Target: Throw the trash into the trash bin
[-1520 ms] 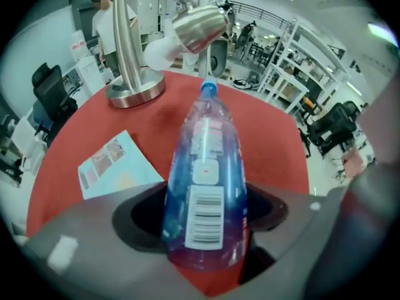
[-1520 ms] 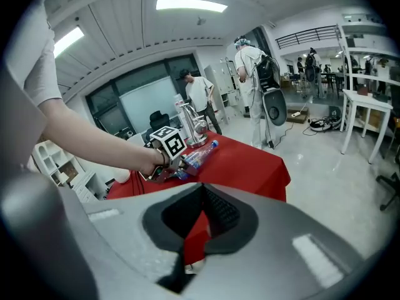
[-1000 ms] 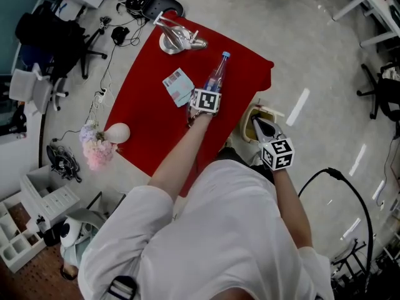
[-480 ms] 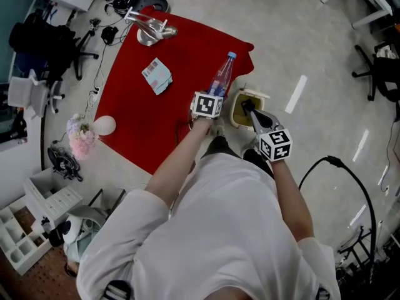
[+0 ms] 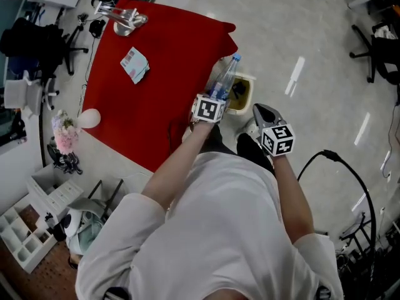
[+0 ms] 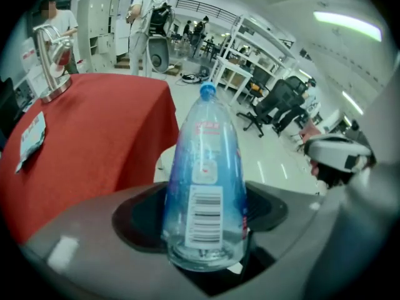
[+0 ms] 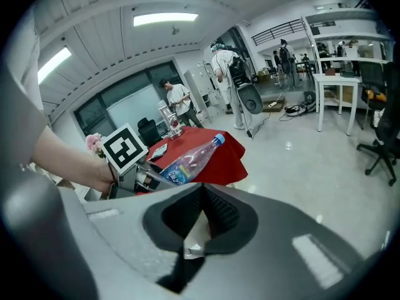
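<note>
A clear plastic bottle with a blue cap and a blue label is held by its base in my left gripper, which is shut on it. The bottle points away from me, at the red table's right edge and over the near-left rim of the cream trash bin. In the left gripper view the bottle stands up out of the left gripper. My right gripper hangs just right of the bin, shut with nothing in it. The right gripper view shows that gripper with its jaws together and the bottle beyond.
On the table with the red cloth lie a small packet and a metal stand. Pink flowers and shelves stand to its left. A black cable loops on the floor at the right, near an office chair. People stand far off.
My left gripper has carried the bottle from over the table to the right, to the bin's rim. My right gripper has drawn back from above the bin to its right side.
</note>
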`<state>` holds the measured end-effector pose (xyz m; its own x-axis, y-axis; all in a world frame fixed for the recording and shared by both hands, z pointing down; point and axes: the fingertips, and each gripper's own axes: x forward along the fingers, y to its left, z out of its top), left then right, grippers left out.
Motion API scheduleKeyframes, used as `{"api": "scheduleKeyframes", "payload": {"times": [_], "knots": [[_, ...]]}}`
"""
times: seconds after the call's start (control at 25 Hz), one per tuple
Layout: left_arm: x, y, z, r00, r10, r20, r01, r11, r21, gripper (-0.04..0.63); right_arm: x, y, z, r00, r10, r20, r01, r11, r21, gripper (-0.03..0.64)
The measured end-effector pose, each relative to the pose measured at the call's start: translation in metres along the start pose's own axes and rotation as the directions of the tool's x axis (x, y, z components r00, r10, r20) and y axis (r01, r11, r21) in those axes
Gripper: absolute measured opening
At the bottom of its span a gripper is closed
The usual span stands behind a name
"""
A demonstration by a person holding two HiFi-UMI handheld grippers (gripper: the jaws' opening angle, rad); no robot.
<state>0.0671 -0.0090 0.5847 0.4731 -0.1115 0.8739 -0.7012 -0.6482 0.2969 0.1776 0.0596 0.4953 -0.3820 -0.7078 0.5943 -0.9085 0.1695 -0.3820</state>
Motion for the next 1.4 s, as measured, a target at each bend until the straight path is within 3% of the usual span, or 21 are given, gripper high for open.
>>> {"api": "scheduleKeyframes", "payload": {"times": [0.32, 0.44, 0.92, 1.4], "knots": [[0.057, -0.026, -0.051, 0.997, 0.001, -0.073, -0.003, 0.999, -0.034, 0.359, -0.016, -0.035, -0.041, 0.999, 0.007, -0.049, -0.006, 1.000, 0.026, 0.002], [0.075, -0.016, -0.074, 0.993, 0.038, -0.116, -0.043, 0.998, -0.042, 0.359, -0.008, -0.044, -0.057, 0.998, 0.013, -0.061, -0.011, 0.999, 0.036, 0.001], [0.167, 0.024, -0.153, 0.971, 0.054, -0.234, -0.066, 0.997, -0.043, 0.359, 0.057, -0.067, -0.131, 0.994, 0.030, -0.101, -0.019, 0.994, 0.107, 0.001], [0.264, 0.051, -0.199, 0.944, 0.005, -0.330, -0.031, 0.997, -0.075, 0.360, 0.114, -0.112, -0.208, 0.993, -0.002, -0.116, 0.023, 0.983, 0.180, 0.001]]}}
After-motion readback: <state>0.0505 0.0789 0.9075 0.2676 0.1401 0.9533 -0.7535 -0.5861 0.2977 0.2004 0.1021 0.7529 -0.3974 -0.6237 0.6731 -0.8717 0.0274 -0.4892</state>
